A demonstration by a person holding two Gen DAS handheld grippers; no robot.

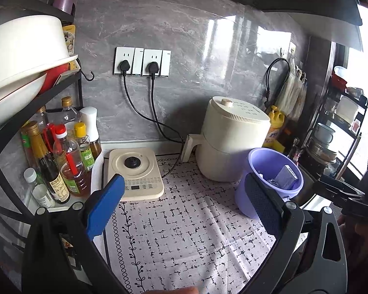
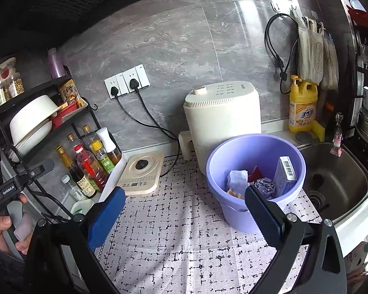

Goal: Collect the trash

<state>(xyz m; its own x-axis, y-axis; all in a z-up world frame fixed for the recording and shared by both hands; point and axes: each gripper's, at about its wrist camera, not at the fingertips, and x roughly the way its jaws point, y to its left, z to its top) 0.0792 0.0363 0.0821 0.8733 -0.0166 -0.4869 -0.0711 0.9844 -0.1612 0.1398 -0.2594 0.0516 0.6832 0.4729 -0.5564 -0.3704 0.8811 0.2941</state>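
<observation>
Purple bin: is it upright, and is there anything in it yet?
Upright and partly filled. The purple bin stands on the patterned mat, holding a barcoded box, crumpled foil and white paper.

One lilac bin [image 2: 255,169] stands on the tabletop, and four or five pieces of trash show inside it: one white crumpled paper [image 2: 237,180], one red scrap [image 2: 255,172], one foil ball [image 2: 264,187], one barcoded box [image 2: 285,175] and what may be a tan scrap below the paper. Two black plugs [image 1: 125,66] sit in two wall sockets, beside one cream appliance [image 2: 222,120] and one kettle base [image 2: 141,172]. One yellow detergent bottle [image 2: 302,106] stands by one sink [image 2: 336,171], and about seven condiment bottles [image 2: 88,164] crowd the rack.
</observation>
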